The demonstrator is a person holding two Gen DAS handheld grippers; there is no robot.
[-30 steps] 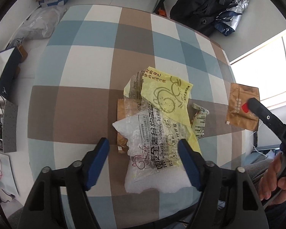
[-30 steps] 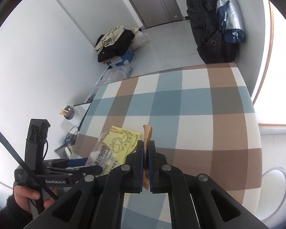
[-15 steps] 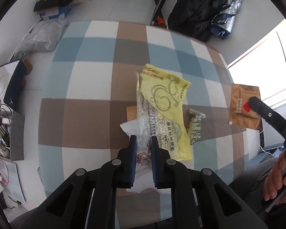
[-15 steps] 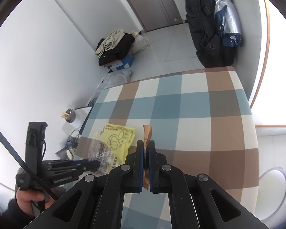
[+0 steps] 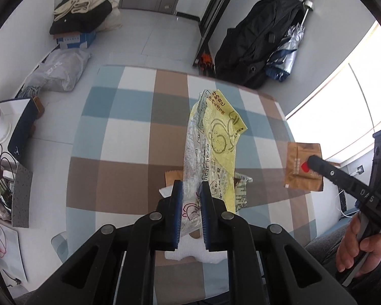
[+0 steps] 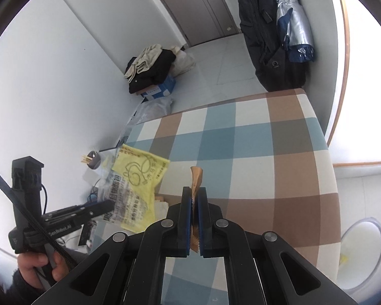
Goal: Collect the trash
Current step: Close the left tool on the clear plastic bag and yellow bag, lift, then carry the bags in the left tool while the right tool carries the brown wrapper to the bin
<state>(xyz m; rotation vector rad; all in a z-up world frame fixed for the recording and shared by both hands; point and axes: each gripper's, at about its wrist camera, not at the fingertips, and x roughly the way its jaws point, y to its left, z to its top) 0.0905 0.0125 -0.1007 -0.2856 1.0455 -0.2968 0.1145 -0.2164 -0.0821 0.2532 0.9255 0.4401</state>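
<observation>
Progress is partial: a crinkled clear-and-yellow plastic bread bag is pinched between the just-closed jaws of the left gripper and lifted off the checked tablecloth, while a flat brown paper sachet is clamped in the right gripper. Under the left gripper, a white tissue, a brown wrapper and a small printed packet are left to collect.

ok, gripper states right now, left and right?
Left gripper: just closed, shut on the clear and yellow bread wrapper.
Right gripper: shut on the brown sachet.
</observation>
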